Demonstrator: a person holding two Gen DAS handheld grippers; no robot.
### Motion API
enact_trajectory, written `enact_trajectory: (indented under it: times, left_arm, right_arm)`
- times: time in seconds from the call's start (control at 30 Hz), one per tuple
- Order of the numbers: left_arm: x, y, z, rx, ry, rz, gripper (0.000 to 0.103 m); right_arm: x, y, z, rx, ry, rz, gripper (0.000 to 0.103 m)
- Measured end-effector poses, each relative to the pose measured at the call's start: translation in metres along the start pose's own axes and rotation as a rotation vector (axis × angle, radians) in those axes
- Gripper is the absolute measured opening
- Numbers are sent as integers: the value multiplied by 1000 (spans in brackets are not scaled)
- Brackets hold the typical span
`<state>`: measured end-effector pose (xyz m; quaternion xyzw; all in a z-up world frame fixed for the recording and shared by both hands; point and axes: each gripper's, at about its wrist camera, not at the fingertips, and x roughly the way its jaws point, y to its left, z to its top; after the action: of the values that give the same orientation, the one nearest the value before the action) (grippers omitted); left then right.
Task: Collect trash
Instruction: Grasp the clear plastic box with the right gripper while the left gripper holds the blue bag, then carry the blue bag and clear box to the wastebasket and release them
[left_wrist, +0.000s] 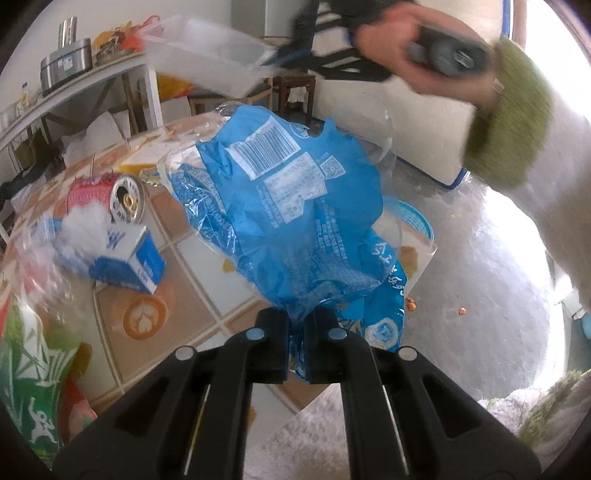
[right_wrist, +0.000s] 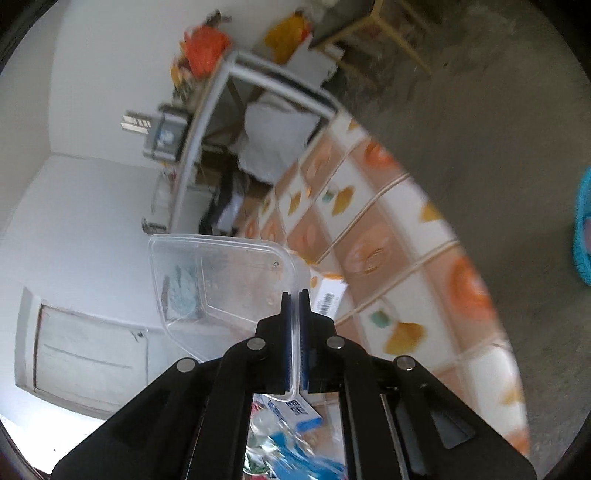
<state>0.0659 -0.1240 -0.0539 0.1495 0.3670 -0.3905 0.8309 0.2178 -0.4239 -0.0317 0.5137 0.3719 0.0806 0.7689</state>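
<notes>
Left wrist view: the left gripper has its two black fingers pressed together on the lower edge of a crumpled blue plastic bag, which hangs raised above a table covered with a tiled orange-and-white cloth. On the table to the left lie a can on its side and, just in front of it, a small blue-and-white carton. A green printed wrapper shows at the lower left edge.

At top right, a hand with a green cuff grasps the right gripper's handle; the picture is blurred there.

Right wrist view: the right gripper pinches the rim of a clear plastic container, its fingers closed with only the thin wall between them. The container is held in the air, off the table's edge. In the left wrist view the same container appears at upper left, above and behind the bag. A blue basin stands on the grey floor behind the bag.
</notes>
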Motion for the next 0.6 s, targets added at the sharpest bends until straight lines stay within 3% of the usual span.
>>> enact_trajectory:
  times: [0.2, 0.37, 0.5, 0.6]
  left_arm:
    - [-4, -29, 30, 68, -22, -30, 4]
    - [9, -71, 77, 154, -37, -118, 4]
    - [48, -109, 115, 204, 27, -191, 4]
    - [93, -141, 142, 234, 119, -256, 4]
  right_arm:
    - [-116, -72, -20, 71, -157, 1, 4]
    - [-197, -155, -47, 200, -292, -28, 4]
    - [-242, -231, -72, 338, -384, -73, 4]
    - [-261, -280, -88, 431, -430, -120, 4]
